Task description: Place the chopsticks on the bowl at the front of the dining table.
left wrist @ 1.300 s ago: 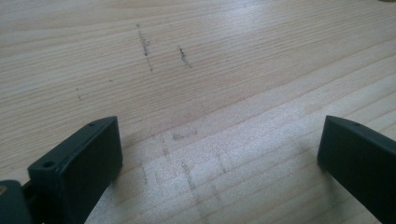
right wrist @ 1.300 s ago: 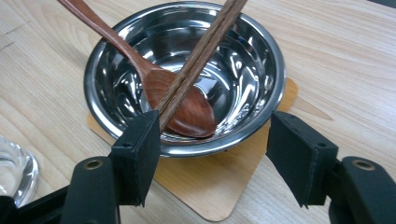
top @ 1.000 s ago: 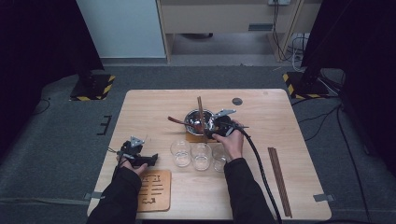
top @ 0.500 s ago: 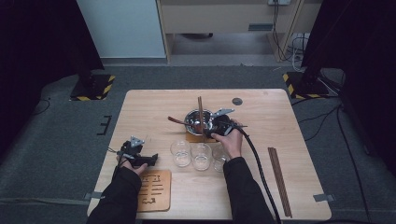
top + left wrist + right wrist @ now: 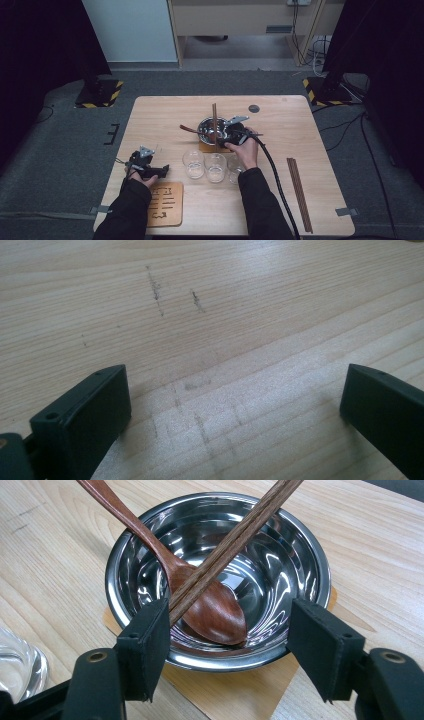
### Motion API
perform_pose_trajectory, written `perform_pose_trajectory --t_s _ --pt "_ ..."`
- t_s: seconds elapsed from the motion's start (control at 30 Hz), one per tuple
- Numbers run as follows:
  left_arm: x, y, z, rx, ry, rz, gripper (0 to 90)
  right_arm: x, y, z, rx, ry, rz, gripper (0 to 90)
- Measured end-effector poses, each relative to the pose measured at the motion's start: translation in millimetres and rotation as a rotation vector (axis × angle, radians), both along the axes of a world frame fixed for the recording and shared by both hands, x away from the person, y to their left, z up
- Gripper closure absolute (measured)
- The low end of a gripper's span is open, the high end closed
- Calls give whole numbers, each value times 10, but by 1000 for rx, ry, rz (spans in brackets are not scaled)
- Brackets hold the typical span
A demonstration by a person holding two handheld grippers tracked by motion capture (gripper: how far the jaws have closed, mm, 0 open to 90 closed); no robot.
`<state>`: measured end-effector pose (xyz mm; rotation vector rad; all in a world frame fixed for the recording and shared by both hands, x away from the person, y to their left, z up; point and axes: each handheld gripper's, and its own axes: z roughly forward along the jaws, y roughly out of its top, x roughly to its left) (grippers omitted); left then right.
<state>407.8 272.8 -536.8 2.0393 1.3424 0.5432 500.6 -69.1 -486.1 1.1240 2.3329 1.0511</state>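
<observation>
A steel bowl (image 5: 209, 128) stands on a small wooden coaster (image 5: 206, 146) at the table's middle. A wooden spoon (image 5: 212, 607) lies in it, handle over the left rim. A pair of dark chopsticks (image 5: 235, 537) rests across the bowl, its near end right beside my right gripper's left jaw. My right gripper (image 5: 232, 647) is open at the bowl's near rim, with nothing pressed between the pads; from above the right gripper (image 5: 226, 135) sits at the bowl's right side. My left gripper (image 5: 235, 410) stands open over bare wood, and from above the left gripper (image 5: 161, 170) is near the table's left edge.
Three clear glasses (image 5: 215, 166) stand in a row in front of the bowl. A slotted wooden board (image 5: 165, 202) lies by the front-left edge. A second pair of chopsticks (image 5: 299, 192) lies at the right side. A dark round disc (image 5: 254, 108) sits behind the bowl.
</observation>
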Motion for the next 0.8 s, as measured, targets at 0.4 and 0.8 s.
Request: perform_pose_trajectory --t_s 0.4,0.8 --pt "0 0 0 0 0 0 0 15 11 0 1 1 -5 324" --pt "0 0 0 0 0 0 0 27 -116 131 50 -28 -58 306"
